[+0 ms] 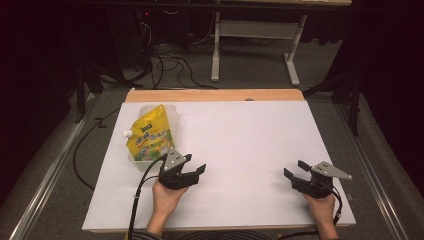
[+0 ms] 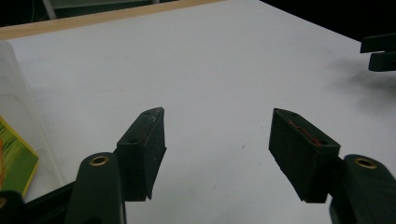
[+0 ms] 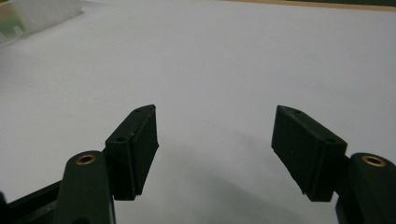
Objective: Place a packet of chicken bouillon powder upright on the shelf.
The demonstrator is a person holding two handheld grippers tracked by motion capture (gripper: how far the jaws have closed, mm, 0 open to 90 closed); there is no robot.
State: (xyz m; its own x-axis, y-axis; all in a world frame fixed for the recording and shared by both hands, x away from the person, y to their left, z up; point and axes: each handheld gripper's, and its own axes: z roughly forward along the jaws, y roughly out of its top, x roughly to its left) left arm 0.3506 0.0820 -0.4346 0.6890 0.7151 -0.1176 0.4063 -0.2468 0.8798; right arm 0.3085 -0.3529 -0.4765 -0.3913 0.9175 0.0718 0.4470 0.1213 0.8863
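We counted one yellow pouch [image 1: 150, 136] lying in one clear container [image 1: 172, 114] at ten o'clock on the white desk [image 1: 250, 145]. Two grippers were there. Our left gripper [image 1: 195, 164], just beside the pouch at its five o'clock, stood wide apart, grasping nothing. Our right gripper [image 1: 295, 169], at four o'clock on the desk, was likewise released and empty.
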